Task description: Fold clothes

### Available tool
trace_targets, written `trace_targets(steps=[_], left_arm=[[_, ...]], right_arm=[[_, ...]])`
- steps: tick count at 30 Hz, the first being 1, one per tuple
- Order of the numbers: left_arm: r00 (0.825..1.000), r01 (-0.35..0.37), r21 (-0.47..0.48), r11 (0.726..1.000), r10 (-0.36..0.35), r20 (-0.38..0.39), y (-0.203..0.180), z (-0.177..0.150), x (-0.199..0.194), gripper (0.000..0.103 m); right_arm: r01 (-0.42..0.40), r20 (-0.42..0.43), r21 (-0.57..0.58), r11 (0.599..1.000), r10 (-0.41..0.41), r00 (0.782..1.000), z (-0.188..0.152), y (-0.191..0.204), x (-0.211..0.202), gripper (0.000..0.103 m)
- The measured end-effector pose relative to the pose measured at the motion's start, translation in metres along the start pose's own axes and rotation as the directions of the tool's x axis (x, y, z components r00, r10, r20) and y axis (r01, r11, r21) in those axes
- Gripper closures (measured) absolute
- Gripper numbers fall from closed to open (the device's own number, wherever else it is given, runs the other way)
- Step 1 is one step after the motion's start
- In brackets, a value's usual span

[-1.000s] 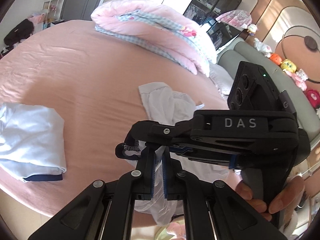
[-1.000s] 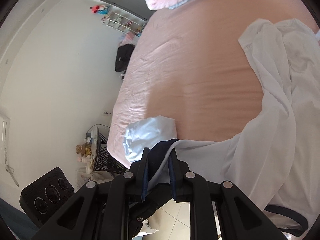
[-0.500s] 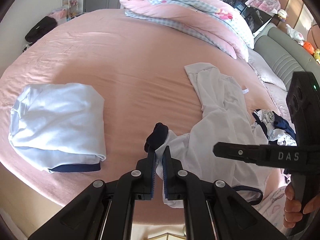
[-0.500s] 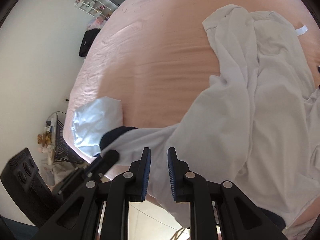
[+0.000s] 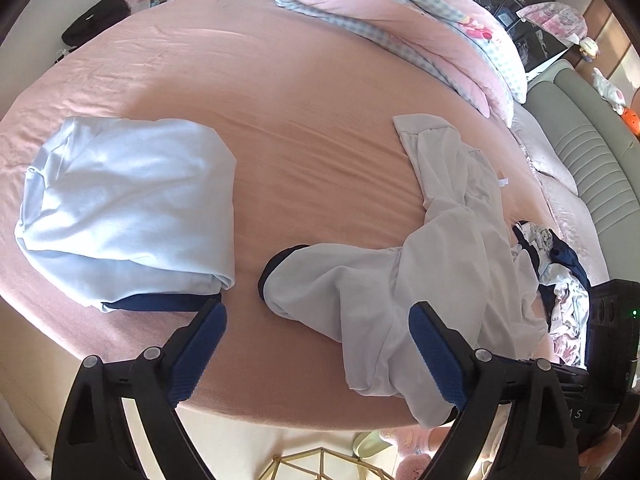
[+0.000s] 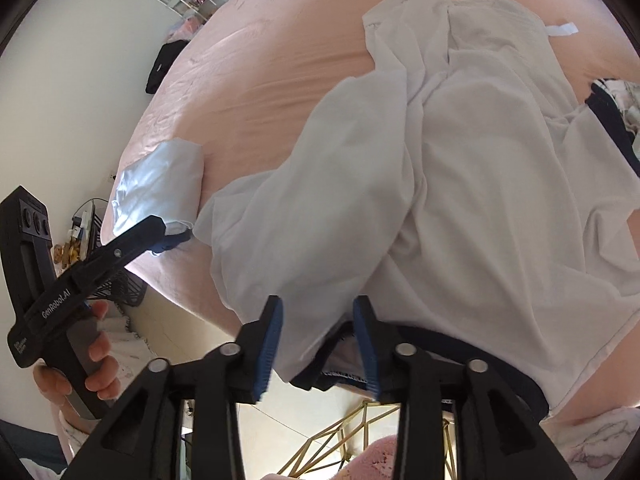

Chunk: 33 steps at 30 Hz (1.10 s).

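Observation:
A crumpled white shirt with navy trim [image 5: 420, 280] lies spread on the pink bed [image 5: 300, 92], its sleeve cuff pointing left; in the right wrist view it [image 6: 460, 168] fills the middle. A folded light-blue garment [image 5: 120, 204] lies to its left. My left gripper [image 5: 316, 344] is wide open above the bed's near edge, with the sleeve between its fingers but not held. My right gripper [image 6: 318, 344] is open, its fingers on either side of the shirt's lower hem, not pinching it. The left gripper also shows in the right wrist view [image 6: 132, 244].
A pink and checked quilt [image 5: 400, 16] is piled at the far side of the bed. A patterned navy garment [image 5: 560, 272] lies at the right edge. A grey-green sofa [image 5: 592, 152] stands beyond. A gold wire frame [image 6: 360, 440] stands on the floor below the bed edge.
Both grippers have let go of the shirt and opened; the left one opened wide. The shirt, held up a second ago, now lies on the bed.

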<state>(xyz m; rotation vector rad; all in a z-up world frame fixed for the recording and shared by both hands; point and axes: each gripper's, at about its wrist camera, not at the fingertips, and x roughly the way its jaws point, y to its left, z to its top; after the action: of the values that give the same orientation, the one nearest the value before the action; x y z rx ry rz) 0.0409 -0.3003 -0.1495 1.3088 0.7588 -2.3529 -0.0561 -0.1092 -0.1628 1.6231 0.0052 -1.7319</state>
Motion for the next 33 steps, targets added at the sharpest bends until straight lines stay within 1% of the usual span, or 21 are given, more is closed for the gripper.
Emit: trace_targets(steps=[3, 9, 12, 14, 18, 22, 25, 29, 33], left_arm=[[1.000, 0.003, -0.004, 1.000, -0.003, -0.017, 0.000, -0.006, 0.003, 0.010], [0.999, -0.009, 0.005, 1.000, 0.009, -0.044, -0.006, -0.016, 0.010, 0.010], [0.998, -0.011, -0.004, 1.000, 0.011, -0.059, -0.006, -0.019, 0.016, 0.010], [0.998, -0.013, -0.010, 1.000, 0.012, -0.069, -0.006, -0.022, 0.020, 0.010], [0.997, -0.008, -0.026, 1.000, 0.006, -0.082, -0.005, -0.023, 0.026, 0.010], [0.997, -0.013, -0.031, 0.999, 0.011, -0.079, -0.004, -0.022, 0.031, 0.010], [0.997, 0.004, -0.053, 0.999, -0.008, -0.082, -0.002, -0.019, 0.038, 0.010], [0.992, 0.071, -0.109, 0.991, -0.082, -0.098, 0.003, -0.014, 0.050, 0.010], [0.984, 0.137, -0.153, 0.979, -0.153, -0.094, 0.010, -0.010, 0.060, 0.011]], right_arm=[[-0.022, -0.007, 0.015, 1.000, 0.022, 1.000, -0.009, -0.006, 0.000, 0.060], [-0.066, 0.001, -0.005, 0.998, 0.066, 0.998, -0.020, -0.004, -0.001, 0.060], [-0.107, -0.001, -0.004, 0.994, 0.107, 0.994, -0.026, -0.006, 0.004, 0.059], [-0.146, 0.007, 0.010, 0.989, 0.146, 0.989, -0.029, -0.011, 0.008, 0.059], [-0.175, 0.023, 0.062, 0.983, 0.174, 0.984, -0.031, -0.022, 0.012, 0.059], [-0.216, 0.044, 0.131, 0.968, 0.212, 0.976, -0.030, -0.034, 0.013, 0.059], [-0.229, 0.055, 0.157, 0.961, 0.223, 0.973, -0.028, -0.037, 0.019, 0.059], [-0.256, 0.069, 0.156, 0.954, 0.248, 0.966, -0.024, -0.034, 0.027, 0.059], [-0.278, 0.097, 0.147, 0.949, 0.266, 0.959, -0.019, -0.032, 0.033, 0.059]])
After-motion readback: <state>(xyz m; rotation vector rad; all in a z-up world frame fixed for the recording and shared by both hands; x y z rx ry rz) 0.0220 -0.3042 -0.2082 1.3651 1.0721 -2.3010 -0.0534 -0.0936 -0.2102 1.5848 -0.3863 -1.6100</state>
